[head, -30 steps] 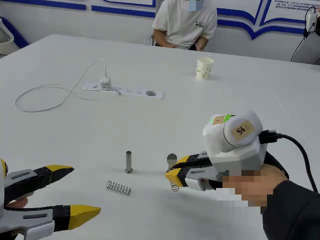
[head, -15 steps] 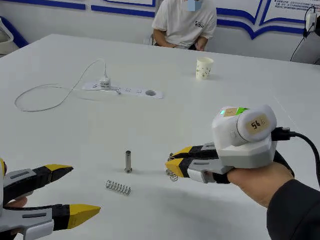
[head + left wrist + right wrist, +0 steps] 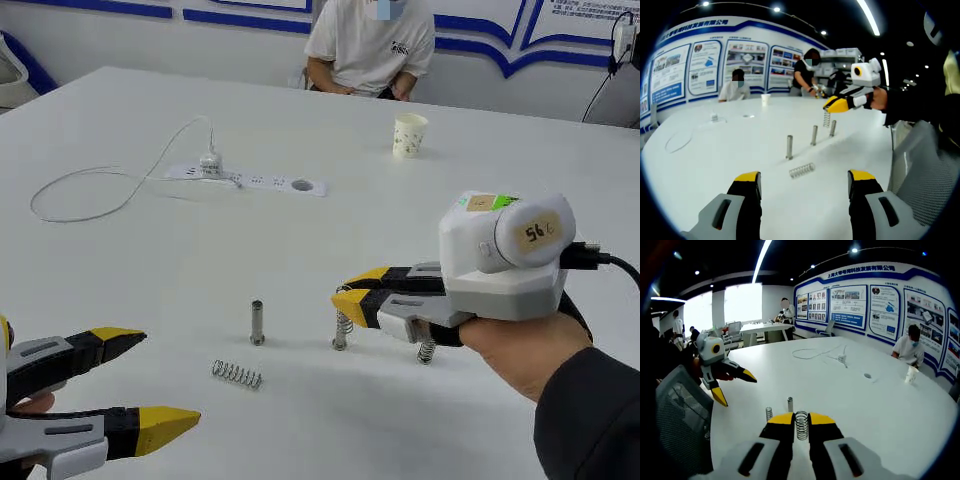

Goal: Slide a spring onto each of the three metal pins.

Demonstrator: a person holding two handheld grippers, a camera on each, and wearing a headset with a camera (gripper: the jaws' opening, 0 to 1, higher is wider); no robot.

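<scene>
Where a spring lies, white table, posters.

Right gripper: black jaws with yellow tips and grey plates along the sides. The body behind them is white with rounded edges. Round tan label with dark digits, reads "56". Small green-and-tan sticker on top. Black cable leaves the rear. Dark sleeve at the wrist.

Left gripper: same black jaws and yellow tips. Grey plates, each with a slot.
</scene>
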